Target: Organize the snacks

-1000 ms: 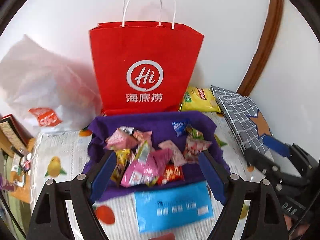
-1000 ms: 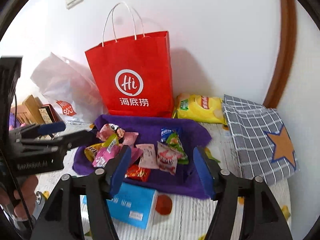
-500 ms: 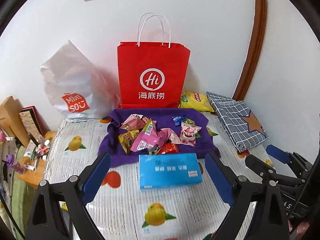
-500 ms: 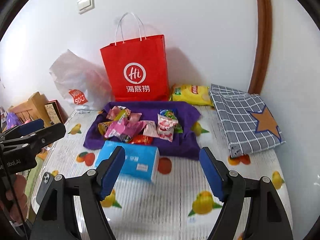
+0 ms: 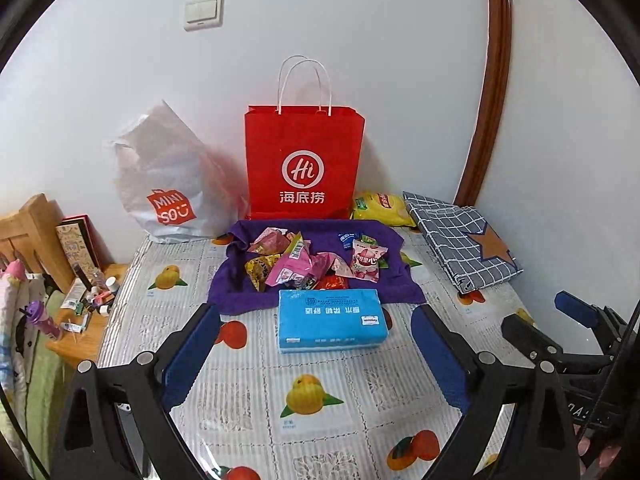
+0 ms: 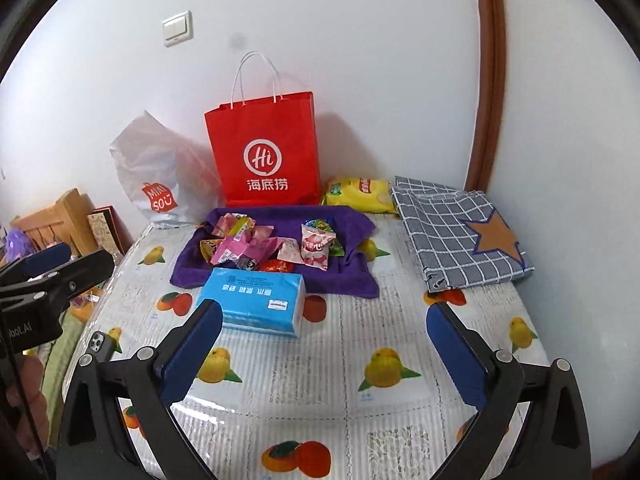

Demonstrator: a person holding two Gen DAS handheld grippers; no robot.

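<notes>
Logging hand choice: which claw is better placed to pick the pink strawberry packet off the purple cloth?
Right, probably. Both claws, left and right, hang open and empty, but the strawberry packet lies on the purple cloth's right side, nearer the right claw.

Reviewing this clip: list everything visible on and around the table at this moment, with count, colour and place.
red paper bag: one, red with white handles, upright against the wall.
white plastic bag: one, white with a red logo, left of the red bag.
purple cloth: one, purple, in front of the red bag.
snack packets: several, exact count unclear, pink, yellow, red and others, piled on the cloth.
blue tissue pack: one, blue, at the cloth's near edge.
yellow chip bag: one, yellow, right of the red bag.
checked bag: one, grey with an orange star, far right.
phone: one, dark, table's left edge.
light switch: one, white, wall.
tablecloth: one, fruit print.
left gripper: open, nothing between its jaws.
right gripper: open, nothing between its jaws.
</notes>
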